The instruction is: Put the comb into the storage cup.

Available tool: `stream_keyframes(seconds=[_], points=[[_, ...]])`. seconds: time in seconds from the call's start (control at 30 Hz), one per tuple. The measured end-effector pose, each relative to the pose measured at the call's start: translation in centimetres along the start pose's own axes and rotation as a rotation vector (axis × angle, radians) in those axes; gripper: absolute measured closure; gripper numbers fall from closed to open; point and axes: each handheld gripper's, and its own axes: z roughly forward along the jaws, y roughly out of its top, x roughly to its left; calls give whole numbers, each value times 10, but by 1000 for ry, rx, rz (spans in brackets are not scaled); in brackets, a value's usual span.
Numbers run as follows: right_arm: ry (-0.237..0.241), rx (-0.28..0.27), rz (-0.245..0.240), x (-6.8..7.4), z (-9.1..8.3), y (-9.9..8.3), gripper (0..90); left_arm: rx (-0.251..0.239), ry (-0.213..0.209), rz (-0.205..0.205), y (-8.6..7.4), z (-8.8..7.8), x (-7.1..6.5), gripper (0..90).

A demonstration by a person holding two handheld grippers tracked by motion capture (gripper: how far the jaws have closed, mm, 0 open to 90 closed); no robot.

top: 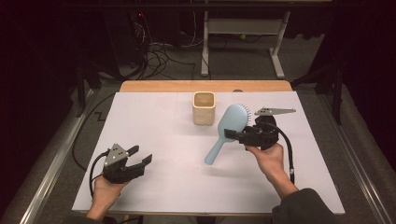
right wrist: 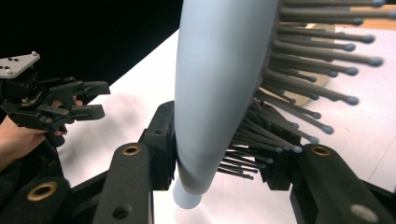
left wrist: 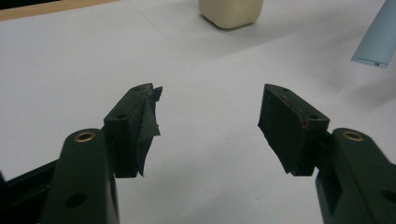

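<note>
My right gripper (top: 233, 135) holds the brush (top: 227, 127) lifted, not yet in the cup (top: 204, 108); my left gripper (top: 140, 155) waits wide.

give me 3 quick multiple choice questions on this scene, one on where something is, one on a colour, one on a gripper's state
1. Where is the cup on the table?
A. far side, near the middle
B. near left corner
C. in a gripper

2. What colour is the hairbrush?
A. red
B. light blue
C. black

3. How is the left gripper?
A. shut on the brush
B. shut on the cup
C. open, holding nothing

Answers: 1 A, it stands by the far edge. 2 B, pale blue body, also in the right gripper. 3 C, its jaws stand apart over bare table.
</note>
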Motion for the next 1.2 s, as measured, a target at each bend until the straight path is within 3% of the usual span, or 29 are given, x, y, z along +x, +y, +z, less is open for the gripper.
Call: stream_keyframes(seconds=[0.53, 0.87, 1.2], points=[[-15, 0, -5, -1, -2, 10, 563, -7, 30, -32, -15, -3, 6, 368], [-31, -2, -12, -1, -3, 21, 562, -18, 35, -73, -24, -8, 12, 367], [-51, -4, -10, -4, -4, 30, 562, -3, 30, -88, -31, -6, 14, 368]])
